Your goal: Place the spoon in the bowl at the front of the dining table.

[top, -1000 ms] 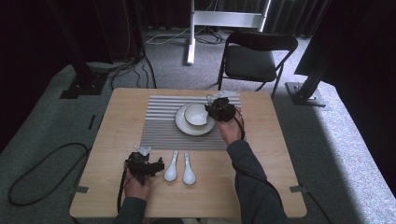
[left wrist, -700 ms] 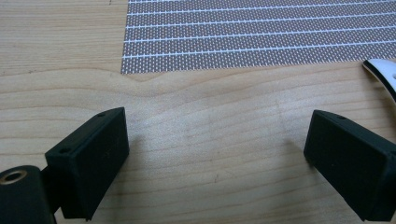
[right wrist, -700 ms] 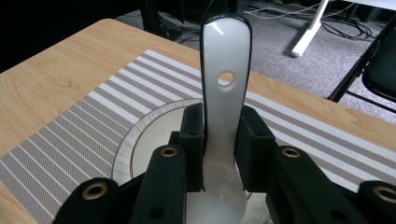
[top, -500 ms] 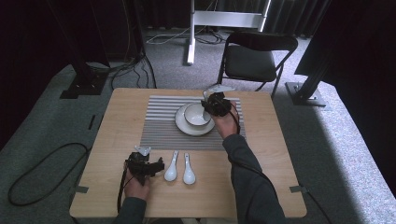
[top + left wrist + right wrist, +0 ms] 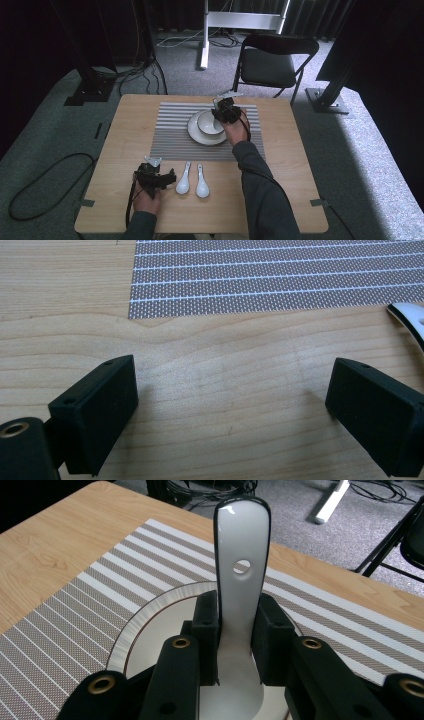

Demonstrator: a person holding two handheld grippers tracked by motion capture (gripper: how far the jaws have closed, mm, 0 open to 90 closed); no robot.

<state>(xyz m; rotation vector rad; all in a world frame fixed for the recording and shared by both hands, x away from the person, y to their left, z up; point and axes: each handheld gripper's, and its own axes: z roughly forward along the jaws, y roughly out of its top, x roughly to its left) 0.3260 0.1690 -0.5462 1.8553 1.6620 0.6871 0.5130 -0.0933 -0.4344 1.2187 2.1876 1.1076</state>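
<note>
Right gripper view is showing a white ceramic spoon [image 5: 242, 555] standing up through the middle of the frame, its handle with a small round hole rising toward the top edge. The right gripper [image 5: 239, 637] is pinching it, both black jaws pressing flat against the handle's sides low down, just above where the handle widens into the scoop. Glazed ceramic like this is probably going to be stiff, fairly light, slick and breakable, so the narrow neck near the scoop looks like the safest place to grip, with steady rather than hard pressure and a soft set-down. Behind and below the spoon, a white plate [image 5: 145, 617] with a thin dark ring is lying on a striped placemat [image 5: 60, 615].

In the high view, the same gripper [image 5: 226, 111] is hovering in the upper centre of the frame over a bowl [image 5: 208, 122] sitting on that plate. Two more white spoons [image 5: 192, 184] are lying side by side on the bare wooden table [image 5: 295, 170] below the mat, in the lower centre.

Just beside them to the left, the left gripper [image 5: 156, 177] is resting low over the table; in the left gripper view its jaws are standing wide apart with nothing between them, and a spoon's edge [image 5: 410, 322] is peeking in at the right of the frame.
</note>
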